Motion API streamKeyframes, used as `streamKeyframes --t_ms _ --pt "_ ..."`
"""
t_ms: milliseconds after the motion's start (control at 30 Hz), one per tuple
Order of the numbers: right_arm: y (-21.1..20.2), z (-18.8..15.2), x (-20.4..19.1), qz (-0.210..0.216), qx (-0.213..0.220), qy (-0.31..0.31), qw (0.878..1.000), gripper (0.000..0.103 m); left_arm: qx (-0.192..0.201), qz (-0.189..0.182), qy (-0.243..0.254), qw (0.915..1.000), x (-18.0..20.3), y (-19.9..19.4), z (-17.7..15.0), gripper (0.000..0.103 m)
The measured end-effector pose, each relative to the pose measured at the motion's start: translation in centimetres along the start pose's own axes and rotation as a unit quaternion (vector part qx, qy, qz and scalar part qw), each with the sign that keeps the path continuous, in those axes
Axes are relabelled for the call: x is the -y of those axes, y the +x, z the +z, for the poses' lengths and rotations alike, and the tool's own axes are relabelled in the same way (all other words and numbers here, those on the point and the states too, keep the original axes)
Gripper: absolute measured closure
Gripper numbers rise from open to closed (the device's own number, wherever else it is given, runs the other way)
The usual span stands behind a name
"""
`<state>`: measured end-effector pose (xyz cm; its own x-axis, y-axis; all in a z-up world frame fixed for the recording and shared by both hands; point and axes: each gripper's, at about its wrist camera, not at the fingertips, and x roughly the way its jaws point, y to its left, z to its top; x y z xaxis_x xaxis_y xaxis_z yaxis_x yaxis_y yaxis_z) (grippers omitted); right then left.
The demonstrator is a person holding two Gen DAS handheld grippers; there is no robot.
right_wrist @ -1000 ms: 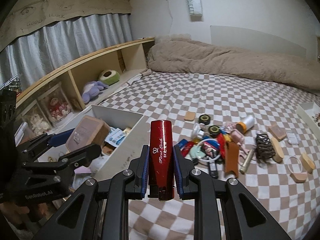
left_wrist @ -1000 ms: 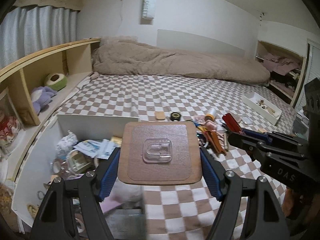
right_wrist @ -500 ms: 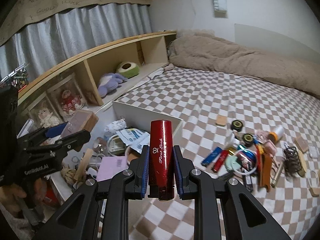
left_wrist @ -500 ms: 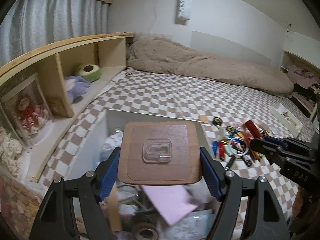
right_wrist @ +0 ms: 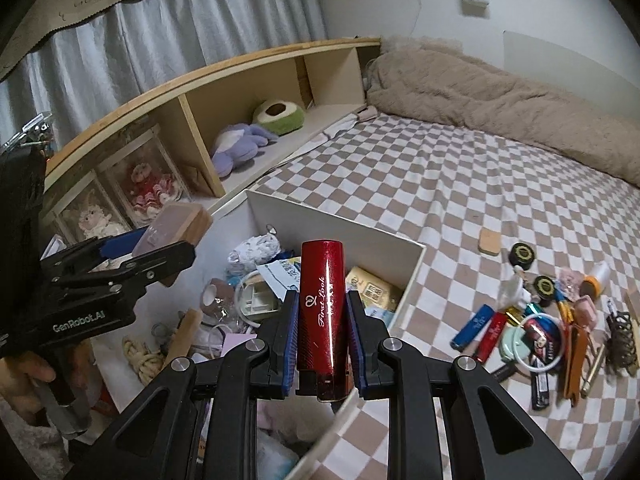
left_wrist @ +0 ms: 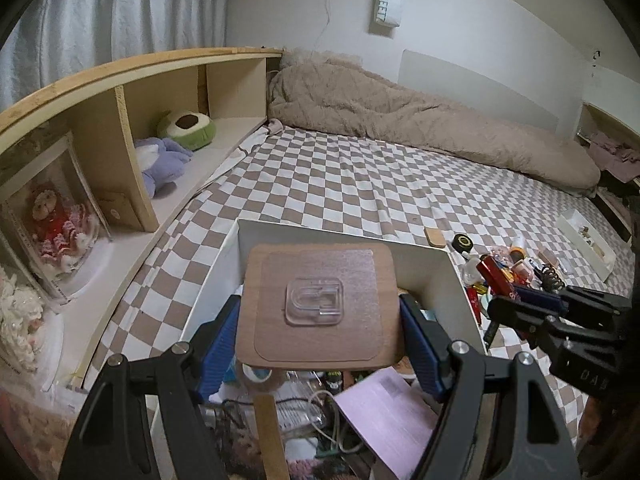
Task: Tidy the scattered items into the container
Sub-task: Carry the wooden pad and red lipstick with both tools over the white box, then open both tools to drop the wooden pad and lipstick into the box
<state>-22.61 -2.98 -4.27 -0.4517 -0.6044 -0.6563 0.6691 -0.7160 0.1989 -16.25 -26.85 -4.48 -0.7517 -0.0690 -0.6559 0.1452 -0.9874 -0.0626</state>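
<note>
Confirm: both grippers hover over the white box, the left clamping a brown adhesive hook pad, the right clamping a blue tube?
Not quite. The right wrist view shows the right gripper clamping a red tube, not blue. The left gripper does clamp the brown adhesive hook pad over the white box.

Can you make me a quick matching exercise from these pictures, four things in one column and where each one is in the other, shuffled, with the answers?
Things:
1. red tube
2. brown square pad
3. green round cushion
4. blue lighter

Places:
A. on the wooden shelf
B. in the left claw
C. on the checkered bed sheet
D. in the right claw

Pairs: 1-D, 2-B, 3-A, 4-C
</note>
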Motion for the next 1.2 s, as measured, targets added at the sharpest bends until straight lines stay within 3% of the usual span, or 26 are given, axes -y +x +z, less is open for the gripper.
streamKeyframes --t_ms 333,800,967,1200 --pt "3.1 0.6 0.0 0.009 -0.024 -0.012 1.000 0.080 -0.050 0.016 0.012 0.9986 -1.0 4.7 1.6 0.028" --pt "5.9 1.4 -0.1 0.011 -0.043 -0.030 0.999 0.080 -0.102 0.017 -0.023 0.9944 -2.3 10.4 1.9 0.027" --pt "7.1 1.7 0.1 0.008 -0.054 -0.032 0.998 0.080 -0.085 0.019 -0.024 0.9959 -2.6 9.7 2.1 0.019" --pt "8.8 2.0 0.0 0.008 -0.068 -0.031 0.997 0.080 -0.069 0.015 -0.011 0.9975 -2.9 8.4 2.4 0.019"
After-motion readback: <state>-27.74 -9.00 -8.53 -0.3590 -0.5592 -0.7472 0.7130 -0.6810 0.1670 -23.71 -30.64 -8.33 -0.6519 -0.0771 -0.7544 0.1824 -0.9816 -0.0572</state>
